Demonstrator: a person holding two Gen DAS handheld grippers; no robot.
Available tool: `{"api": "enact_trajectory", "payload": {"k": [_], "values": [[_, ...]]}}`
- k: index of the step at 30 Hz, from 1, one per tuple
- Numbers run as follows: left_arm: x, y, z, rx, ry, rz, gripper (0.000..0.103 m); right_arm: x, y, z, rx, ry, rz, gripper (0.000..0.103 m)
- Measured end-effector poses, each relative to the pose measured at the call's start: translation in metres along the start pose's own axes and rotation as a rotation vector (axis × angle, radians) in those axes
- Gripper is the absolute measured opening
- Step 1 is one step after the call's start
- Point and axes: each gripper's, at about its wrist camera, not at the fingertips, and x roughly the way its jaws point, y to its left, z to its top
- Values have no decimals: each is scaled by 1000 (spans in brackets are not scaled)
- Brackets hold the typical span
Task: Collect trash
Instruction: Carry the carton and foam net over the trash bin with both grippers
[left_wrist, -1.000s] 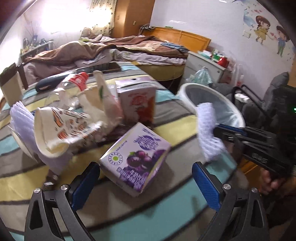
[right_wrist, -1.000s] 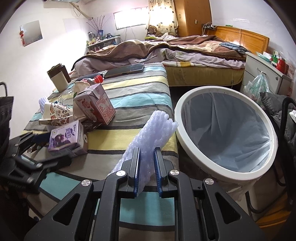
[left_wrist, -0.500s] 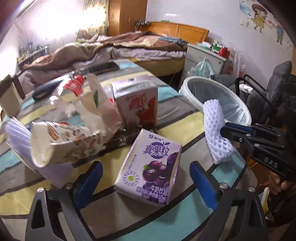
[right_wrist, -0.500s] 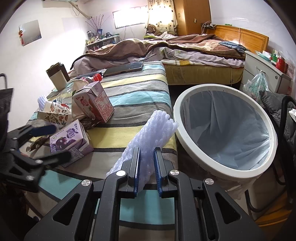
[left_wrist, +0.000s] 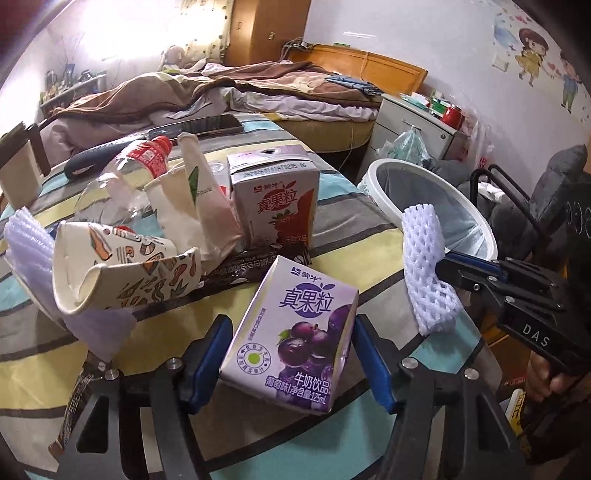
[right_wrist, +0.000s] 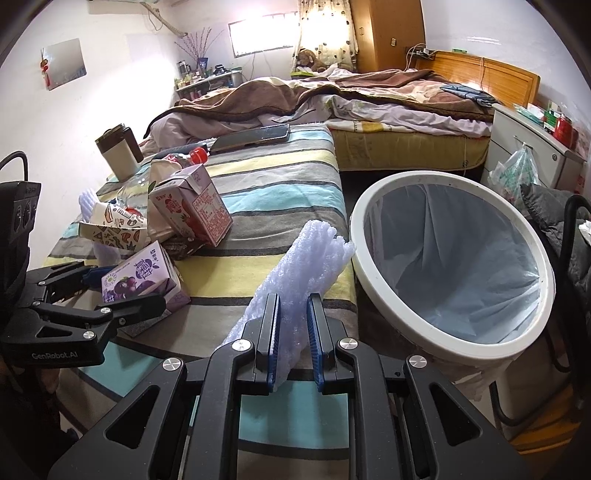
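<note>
2 grippers | left gripper (left_wrist: 291, 360) jaws just closing around purple carton (left_wrist: 295, 336) near table edge, pads not visibly pressing, so pickup judged imminent | right gripper (right_wrist: 291, 334) clamped on foam net (right_wrist: 314, 258), left of 1 lined bin (right_wrist: 373, 273) | far pile: 1 red carton (left_wrist: 275, 199), 2 paper cups, 1 bottle (left_wrist: 140, 166)

So the desk (right_wrist: 280, 206) has this striped cloth over it, grey, yellow and teal bands. Trash is piled toward the left: a purple grape milk carton (left_wrist: 295, 339) lying tilted near the front edge, a red strawberry carton (left_wrist: 275, 201) behind it, a crushed patterned paper cup (left_wrist: 122, 269) on its side, a crumpled plastic bottle (left_wrist: 136, 170) with a red cap, and a dark wrapper (left_wrist: 251, 264) flat underneath. A phone (right_wrist: 255, 137) lies at the far end.
</note>
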Motion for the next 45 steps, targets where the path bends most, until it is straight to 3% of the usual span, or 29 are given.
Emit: {"api": "enact_trajectory", "payload": {"k": [18,28,45], "values": [[-30,-31,9,-8,-94,73,66,-16,-6,4,15,-58,-1,17],[-35,-69,31,30,-143,40,66,-31,-25,10,39,-108,-30,17],[4,-139,74,93,-146,-59,67,-45,-94,17,127,-146,-178,17]]}}
